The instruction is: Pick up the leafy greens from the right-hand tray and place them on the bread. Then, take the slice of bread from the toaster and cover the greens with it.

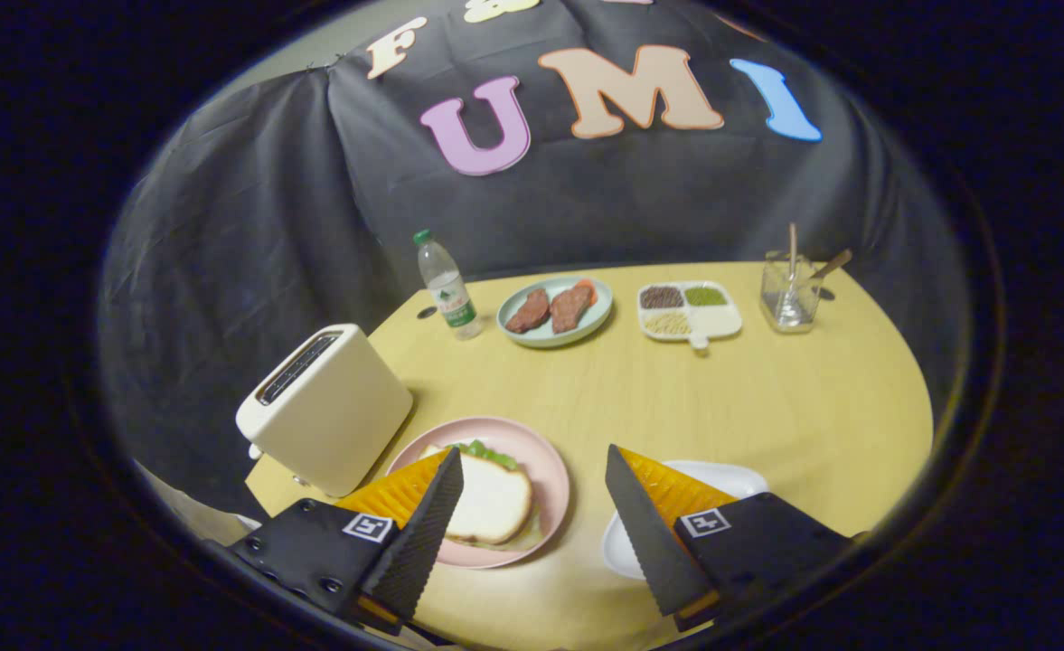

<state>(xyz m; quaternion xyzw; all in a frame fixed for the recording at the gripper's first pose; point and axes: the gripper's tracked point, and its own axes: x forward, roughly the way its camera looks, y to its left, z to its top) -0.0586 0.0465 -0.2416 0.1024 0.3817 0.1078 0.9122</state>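
Fingers (532, 515) spread wide and empty above the counter's (767, 398) near edge, top bread (494, 497) already covering the greens (486, 450) on the pink plate (545, 470) beside the toaster (324, 407); apparently finished, only withdrawal remaining.

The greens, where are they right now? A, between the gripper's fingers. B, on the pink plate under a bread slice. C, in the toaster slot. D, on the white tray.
B: the greens peek out from under the bread slice on the pink plate; the gripper is open and holds nothing.
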